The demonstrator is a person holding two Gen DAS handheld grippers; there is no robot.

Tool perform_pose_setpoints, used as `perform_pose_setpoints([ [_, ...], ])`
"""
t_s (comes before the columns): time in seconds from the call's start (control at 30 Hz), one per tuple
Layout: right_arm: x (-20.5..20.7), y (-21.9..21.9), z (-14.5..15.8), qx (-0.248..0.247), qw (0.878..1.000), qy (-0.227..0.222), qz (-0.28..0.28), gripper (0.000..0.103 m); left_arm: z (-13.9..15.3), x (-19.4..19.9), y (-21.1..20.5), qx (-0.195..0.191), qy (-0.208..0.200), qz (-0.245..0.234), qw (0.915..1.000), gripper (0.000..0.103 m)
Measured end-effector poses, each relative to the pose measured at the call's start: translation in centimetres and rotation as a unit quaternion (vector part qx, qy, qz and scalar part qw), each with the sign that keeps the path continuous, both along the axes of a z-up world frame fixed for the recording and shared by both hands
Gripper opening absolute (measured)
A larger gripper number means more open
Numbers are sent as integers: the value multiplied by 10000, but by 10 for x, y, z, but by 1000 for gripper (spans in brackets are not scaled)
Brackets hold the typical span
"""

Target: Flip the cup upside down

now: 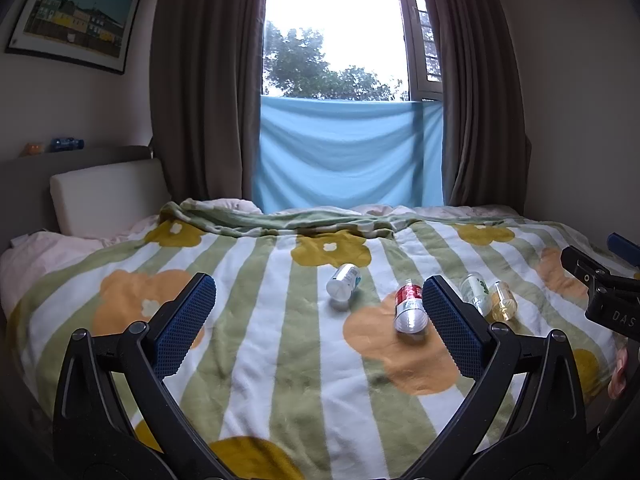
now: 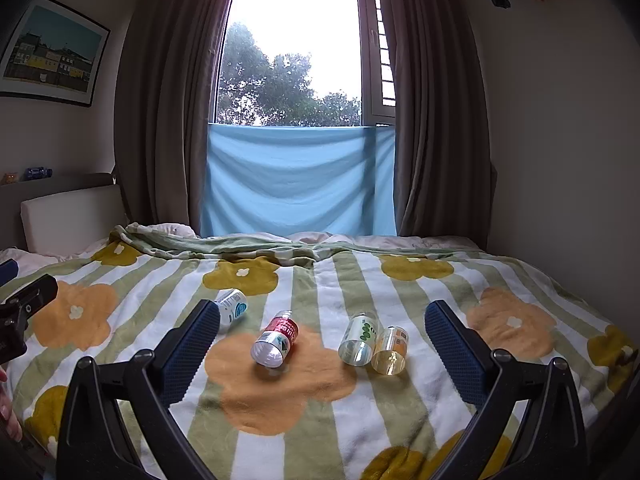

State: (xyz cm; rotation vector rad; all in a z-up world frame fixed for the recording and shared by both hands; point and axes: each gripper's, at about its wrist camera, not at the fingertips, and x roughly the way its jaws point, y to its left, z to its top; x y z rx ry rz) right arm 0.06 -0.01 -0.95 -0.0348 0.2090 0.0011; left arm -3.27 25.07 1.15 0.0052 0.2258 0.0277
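- One bed fills both views, covered by a striped blanket [image 2: 320, 412] with orange and mustard flowers; its far edge is rumpled below the window.
- Behind the bed hang brown curtains [image 2: 168, 120], and a blue cloth [image 2: 296, 176] is stretched across the lower part of the window.
- A white cushion [image 1: 108, 196] leans at the bed's far left corner, below a framed picture [image 1: 76, 16] of houses.
- The left tongs [image 1: 320, 316] are held above the near edge of the bed, spread wide, with nothing between the blue pads.
- The right tongs [image 2: 322, 340] are likewise wide open and hold nothing; they sit just right of the left pair.
- Four small clear cups lie on their sides near the middle of the blanket, none touched by the tongs.
- The cup with the red label [image 2: 276, 340] lies on an orange flower, its open mouth facing the near edge.
- The cup with the green-dotted label [image 2: 359, 339] lies to its right, touching or just beside the yellowish cup [image 2: 390, 350].
- The cup with the blue-and-white label [image 2: 231, 306] lies apart, further left and closer to the far edge.
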Motion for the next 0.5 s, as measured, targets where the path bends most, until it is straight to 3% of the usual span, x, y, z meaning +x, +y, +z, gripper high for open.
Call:
perform_pose_setpoints([
  [0.5,3,1,-10,4,9999,94,-34,102,-11,6,1,13,84,7,10000,103],
])
